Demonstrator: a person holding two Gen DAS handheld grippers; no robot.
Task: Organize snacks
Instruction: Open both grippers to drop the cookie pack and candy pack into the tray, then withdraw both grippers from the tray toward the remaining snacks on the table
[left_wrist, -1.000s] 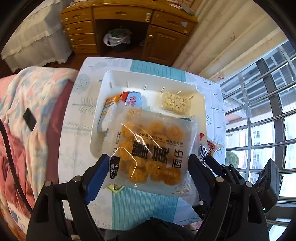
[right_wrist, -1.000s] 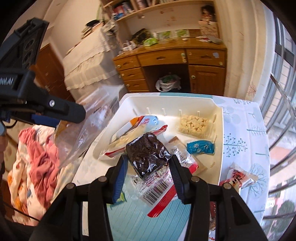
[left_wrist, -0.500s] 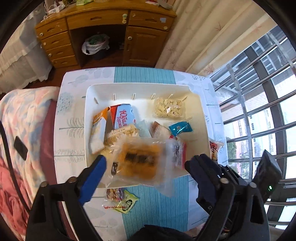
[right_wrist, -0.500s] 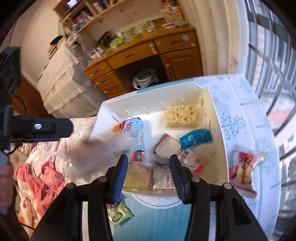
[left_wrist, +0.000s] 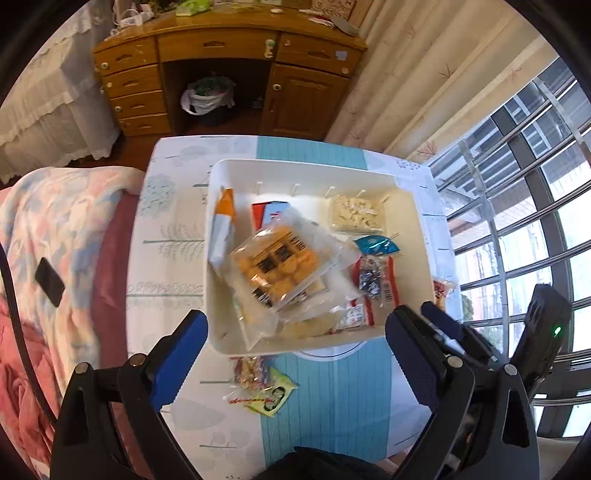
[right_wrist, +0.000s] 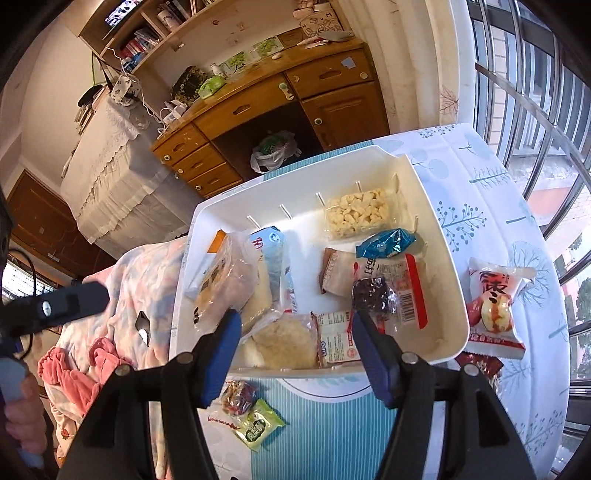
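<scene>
Your left gripper (left_wrist: 295, 325) stood wide apart over the near edge of the white plastic tray (left_wrist: 413, 206), nothing between its pads. Your right gripper (right_wrist: 295, 339) was opening, jaws spreading above the tray's near wall; no pack pressed between them.

The clear bag of orange-yellow round biscuits (left_wrist: 280, 266) lay tilted inside the tray, propped on other packs toward its left half, not flat. In the right wrist view it showed blurred beside the orange-and-white sachet (right_wrist: 212, 258).

Still outside on the worktop (right_wrist: 332, 424): a small green sachet (right_wrist: 258, 424) and a clear pack of reddish sweets (right_wrist: 236, 397) just in front of the tray, and a red-and-white pack printed with an apple (right_wrist: 495, 306) to its right, with a dark red wrapper (right_wrist: 480, 363) just below that.

Handling, as judged: all of these looked light, film-wrapped, slippery, and crinkly. Biscuit contents probably crush under a hard squeeze. You would do best to pinch the flat sealed seam at a pack's end rather than its belly. The small sachets lie flat against the cloth, so the lower pad must slide under an edge. The apple pack looked puffier; take it by a corner.
</scene>
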